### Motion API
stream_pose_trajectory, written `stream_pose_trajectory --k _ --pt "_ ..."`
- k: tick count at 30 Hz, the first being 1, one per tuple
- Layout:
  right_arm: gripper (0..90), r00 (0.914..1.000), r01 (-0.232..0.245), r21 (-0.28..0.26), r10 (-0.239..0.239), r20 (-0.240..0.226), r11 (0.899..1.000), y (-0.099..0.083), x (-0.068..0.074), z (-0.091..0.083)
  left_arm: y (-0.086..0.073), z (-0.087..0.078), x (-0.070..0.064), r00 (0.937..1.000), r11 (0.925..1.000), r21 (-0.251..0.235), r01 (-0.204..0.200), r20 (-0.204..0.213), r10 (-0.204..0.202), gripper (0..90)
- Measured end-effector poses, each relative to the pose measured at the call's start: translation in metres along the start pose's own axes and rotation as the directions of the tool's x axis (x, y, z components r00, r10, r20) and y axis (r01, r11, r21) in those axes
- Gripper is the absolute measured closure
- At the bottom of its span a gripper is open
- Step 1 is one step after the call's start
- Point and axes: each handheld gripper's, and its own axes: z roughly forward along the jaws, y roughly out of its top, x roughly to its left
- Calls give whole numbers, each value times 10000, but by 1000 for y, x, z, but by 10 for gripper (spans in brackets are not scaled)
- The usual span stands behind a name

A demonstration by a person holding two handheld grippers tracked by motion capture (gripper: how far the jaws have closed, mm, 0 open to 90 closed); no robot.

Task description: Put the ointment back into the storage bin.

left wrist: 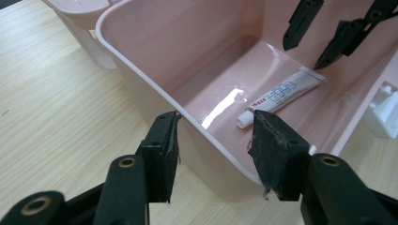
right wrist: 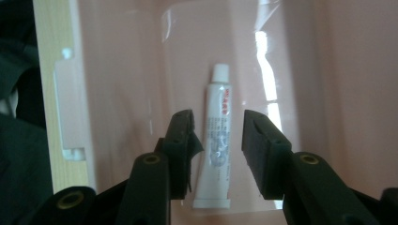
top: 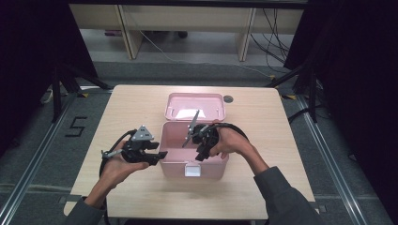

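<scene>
Nearest the lens: two black jaws of the left gripper (left wrist: 213,147), standing apart and straddling the near wall of the open pink plastic box (left wrist: 141,89), one jaw outside it and one inside; they grip nothing.
Left gripper: held in the person's left hand (top: 115,165) at the box's left side in the high view (top: 157,157), jaws parted.
Box: smooth, glossy, rounded rectangular tub (top: 174,165) on the pale wood-grain table (top: 131,105); its pink lid (top: 195,106) is swung open behind it, and a white latch (top: 192,171) sits on the front wall.
Tube: small white soft-sided ointment tube (left wrist: 281,96) with red and dark print, lying flat on the box floor, under a clear glossy sheet as far as can be told.
Tube axis: in the right gripper view the tube (right wrist: 217,140) runs lengthwise straight away from the jaws, white screw cap at the far end, flat crimped end nearest the camera.
Right gripper: held in the right hand (top: 230,140) over the box interior (top: 201,149), pointing down.
Right jaws: spread open, one either side of the tube (right wrist: 217,140) and above it; they hold nothing (right wrist: 218,136).
</scene>
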Motion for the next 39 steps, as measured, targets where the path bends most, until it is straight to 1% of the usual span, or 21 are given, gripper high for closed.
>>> stream_pose_trajectory --k 2,3,5,8,9,10,11,13,14,15,17,21,24,25,26,31,33,34,35,37,39 --pt "636 9992 -372 -199 374 133 9991 -1 0 -4 0 0 0 10000 10000 9 8 -77 -8 511" --pt "635 9991 -376 -448 384 172 9983 -2 -1 -5 0 0 0 10000 10000 13 -5 -80 5 512" --pt "626 9977 -574 -645 595 320 9963 -4 -2 -8 0 0 0 10000 10000 -1 -3 6 3 512" --pt "613 9946 -840 -807 884 535 9932 -8 -3 -12 0 0 0 10000 10000 12 1 -78 -1 511" --pt "609 9949 -692 -1017 762 663 9924 -9 -5 -13 0 0 0 10000 10000 11 -1 -79 1 511" --pt "611 9900 -1108 -1111 1194 748 9876 -10 -4 -15 0 0 0 10000 10000 14 -3 -81 4 511" --pt "610 9884 -1335 -1241 1413 558 9832 -11 -3 -16 0 0 0 10000 10000 10 -5 -80 5 511" --pt "606 9852 -1456 -1438 1567 695 9788 -13 -3 -19 0 0 0 10000 10000 12 -7 -82 7 511" --pt "606 9805 -1675 -1519 1806 770 9741 -14 -3 -21 0 0 0 10000 10000 20 -15 -86 15 511" --pt "602 9819 -1550 -1690 1706 822 9734 -15 -5 -21 0 0 0 10000 10000 22 -22 -81 22 511" --pt "596 9797 -1552 -1993 1766 943 9676 -16 -7 -22 0 0 0 10000 10000 16 -7 -82 7 511" --pt "573 9698 -1919 -2302 2203 1046 9540 -19 -9 -26 0 0 1 10000 10000 39 -47 -79 47 511" --pt "563 9691 -1888 -2474 2211 1095 9503 -20 -10 -28 0 0 0 10000 10000 -6 14 -80 -14 511" --pt "533 9644 -2001 -2640 2372 1167 9435 -21 -12 -30 0 0 0 10000 10000 4 13 -80 -13 511" --pt "533 9644 -2001 -2640 2372 1167 9435 -21 -12 -30 0 0 0 10000 10000 4 13 -80 -13 511" --pt "532 9537 -2265 -3062 2744 1230 9246 -26 -16 -35 0 0 1 10000 10000 18 7 35 -7 511" --pt "532 9447 -2528 -3278 3053 1193 9103 -28 -17 -38 0 0 1 10000 10000 3 32 68 -32 510" --pt "531 9378 -2765 -3330 3287 1113 9015 -29 -17 -39 0 0 1 10000 10000 2 47 71 -47 510" --pt "531 9364 -2686 -3463 3280 1251 8989 -30 -19 -41 0 0 1 10000 10000 7 34 61 -34 510" --pt "523 9260 -2950 -3577 3574 1216 8860 -33 -20 -44 0 0 1 10000 10000 17 26 41 -26 510" --pt "520 9189 -2992 -3768 3712 1340 8766 -36 -22 -46 0 0 1 10000 10000 26 20 39 -20 511"
